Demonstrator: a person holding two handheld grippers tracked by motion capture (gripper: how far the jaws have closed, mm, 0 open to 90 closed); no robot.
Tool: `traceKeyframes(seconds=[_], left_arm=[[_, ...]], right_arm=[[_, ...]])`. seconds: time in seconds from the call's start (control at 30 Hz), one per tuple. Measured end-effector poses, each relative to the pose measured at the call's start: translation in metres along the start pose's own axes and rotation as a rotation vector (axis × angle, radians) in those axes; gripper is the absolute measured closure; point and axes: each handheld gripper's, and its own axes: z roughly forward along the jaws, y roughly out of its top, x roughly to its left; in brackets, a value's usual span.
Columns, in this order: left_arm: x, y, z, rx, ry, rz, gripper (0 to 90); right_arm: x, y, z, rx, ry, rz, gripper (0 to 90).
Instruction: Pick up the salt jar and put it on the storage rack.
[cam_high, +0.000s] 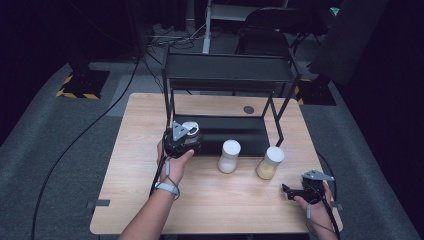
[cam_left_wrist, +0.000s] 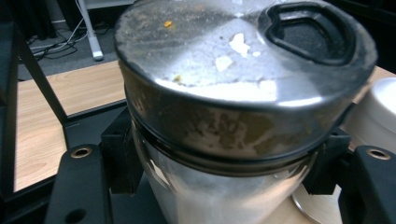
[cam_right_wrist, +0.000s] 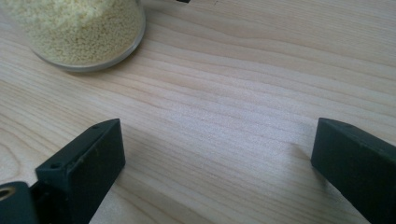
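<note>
The left claw (cam_high: 184, 136) is clamping the metal-lidded jar (cam_left_wrist: 243, 93) just at the front edge of the black rack (cam_high: 230, 75), whose low shelf seems its destination; keeping it upright matters, while the right claw (cam_right_wrist: 215, 154) is resting wide apart on the bench (cam_high: 210, 200), holding nothing
</note>
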Motion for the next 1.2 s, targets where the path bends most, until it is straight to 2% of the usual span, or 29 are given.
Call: traceKeyframes(seconds=[0.4, 0.47, 0.53, 0.6, 0.9, 1.2], left_arm=[[0.012, -0.004, 0.034, 0.044, 0.021, 0.024, 30.2], [0.011, -0.003, 0.039, 0.057, 0.038, 0.047, 30.2], [0.012, -0.004, 0.044, 0.065, 0.041, 0.050, 30.2], [0.011, -0.004, 0.048, 0.073, 0.049, 0.081, 30.2], [0.012, -0.006, 0.062, 0.086, 0.013, 0.076, 30.2], [0.015, -0.008, 0.068, 0.097, 0.005, 0.056, 30.2]], right_arm=[[0.000, 0.000, 0.000, 0.000, 0.000, 0.000, 2.7], [0.000, 0.000, 0.000, 0.000, 0.000, 0.000, 2.7], [0.000, 0.000, 0.000, 0.000, 0.000, 0.000, 2.7], [0.000, 0.000, 0.000, 0.000, 0.000, 0.000, 2.7], [0.000, 0.000, 0.000, 0.000, 0.000, 0.000, 2.7], [0.000, 0.000, 0.000, 0.000, 0.000, 0.000, 2.7]])
